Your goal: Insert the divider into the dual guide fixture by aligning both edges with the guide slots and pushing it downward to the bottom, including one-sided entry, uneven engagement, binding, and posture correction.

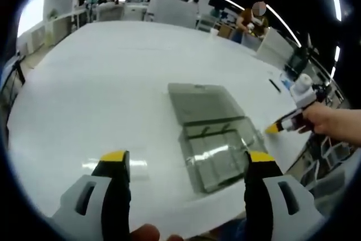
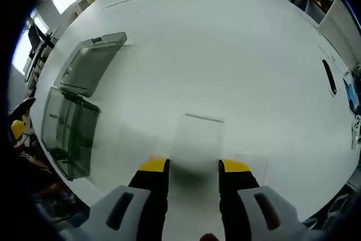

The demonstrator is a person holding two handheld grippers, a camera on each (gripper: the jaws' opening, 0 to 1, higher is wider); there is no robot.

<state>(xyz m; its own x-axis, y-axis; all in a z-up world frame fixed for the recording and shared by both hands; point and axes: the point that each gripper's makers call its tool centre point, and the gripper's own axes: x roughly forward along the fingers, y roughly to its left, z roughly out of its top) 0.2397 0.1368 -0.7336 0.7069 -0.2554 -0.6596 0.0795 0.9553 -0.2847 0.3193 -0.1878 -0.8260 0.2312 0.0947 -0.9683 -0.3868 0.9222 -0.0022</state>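
Grippers both spread: left gripper (image 1: 187, 161) over clear plastic lidded box (image 1: 217, 153); right gripper (image 2: 194, 165) astride flat transparent divider sheet (image 2: 197, 136) on white table (image 2: 225, 55).

Bright overhead strip lighting, soft glare, perhaps slight blur, fisheye-warped edges.

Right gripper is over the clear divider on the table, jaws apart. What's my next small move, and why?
Probably ease the right gripper down and close on the near edge of the clear divider. The divider lies flat on the white table, apart from the open clear box that holds the guide slots, and the jaws stand apart over its edge, gripping nothing.
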